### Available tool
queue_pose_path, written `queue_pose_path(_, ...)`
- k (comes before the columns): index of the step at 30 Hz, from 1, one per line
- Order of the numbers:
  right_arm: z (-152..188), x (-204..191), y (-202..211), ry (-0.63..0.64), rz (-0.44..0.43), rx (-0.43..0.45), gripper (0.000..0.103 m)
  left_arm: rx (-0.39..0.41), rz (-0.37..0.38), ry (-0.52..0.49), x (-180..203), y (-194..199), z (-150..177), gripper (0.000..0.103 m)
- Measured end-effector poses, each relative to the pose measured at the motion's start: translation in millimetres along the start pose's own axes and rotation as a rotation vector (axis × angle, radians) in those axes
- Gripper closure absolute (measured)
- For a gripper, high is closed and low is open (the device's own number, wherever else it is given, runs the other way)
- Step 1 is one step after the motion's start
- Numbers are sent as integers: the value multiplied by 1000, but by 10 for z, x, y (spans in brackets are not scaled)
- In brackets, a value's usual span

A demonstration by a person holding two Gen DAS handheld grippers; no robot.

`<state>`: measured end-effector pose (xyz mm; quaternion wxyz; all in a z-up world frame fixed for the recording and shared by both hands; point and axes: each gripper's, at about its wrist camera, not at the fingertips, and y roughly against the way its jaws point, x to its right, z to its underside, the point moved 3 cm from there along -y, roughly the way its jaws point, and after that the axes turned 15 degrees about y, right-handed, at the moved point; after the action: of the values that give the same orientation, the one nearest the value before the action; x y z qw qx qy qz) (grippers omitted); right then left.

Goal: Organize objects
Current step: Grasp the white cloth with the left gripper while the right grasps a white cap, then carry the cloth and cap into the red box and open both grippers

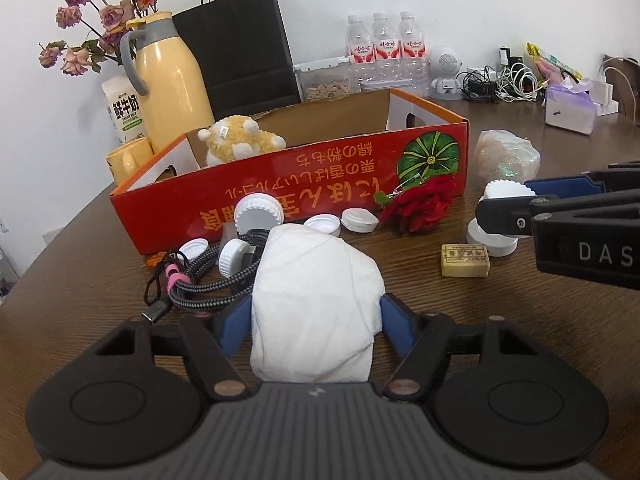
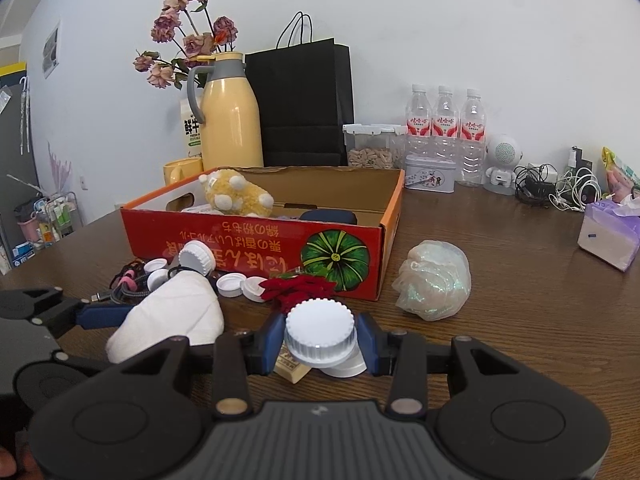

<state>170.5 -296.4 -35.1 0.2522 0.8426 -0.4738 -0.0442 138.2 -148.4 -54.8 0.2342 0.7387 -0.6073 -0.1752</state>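
Note:
My left gripper (image 1: 316,304) is shut on a white folded cloth bundle (image 1: 316,280), its blue pads pressing both sides of it just above the table. The bundle (image 2: 176,312) also shows at the left of the right wrist view. My right gripper (image 2: 322,336) is shut on a white ribbed cap (image 2: 320,328), also seen at the right of the left wrist view (image 1: 506,192). A white round piece (image 2: 348,368) sits right under it; whether they are joined I cannot tell. Behind stands the red cardboard box (image 1: 280,188) with a yellow plush toy (image 1: 240,140) inside.
Before the box lie several white caps (image 1: 360,220), a braided cable bundle (image 1: 208,276), a red rose (image 1: 420,204) and a small yellow block (image 1: 465,260). An iridescent bag (image 1: 506,156) sits right of it. Thermos (image 1: 168,80), black paper bag (image 1: 240,48), bottles (image 1: 384,48), tissues (image 1: 570,108) line the wall.

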Motion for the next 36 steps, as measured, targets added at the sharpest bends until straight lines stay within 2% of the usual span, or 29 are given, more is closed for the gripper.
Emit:
queue_pose_path(8, 9, -48, -1, 6, 3, -9, 64, 35, 36, 23, -130, 134, -39, 44)
queue_pose_path(10, -2, -60, -4, 8, 5, -11, 64, 34, 51, 30, -169, 155, -51, 52)
queue_pose_path(16, -59, -108, 8, 20, 9, -8, 64, 52, 113, 52, -296, 267, -91, 64)
queue_pose_path(26, -248, -174, 62, 47, 25, 18, 64, 140, 183, 93, -512, 450, -332, 64)
queue_pose_path(36, -736, -147, -96, 64, 52, 84, 64, 252, 193, 159, -770, 321, -972, 64)
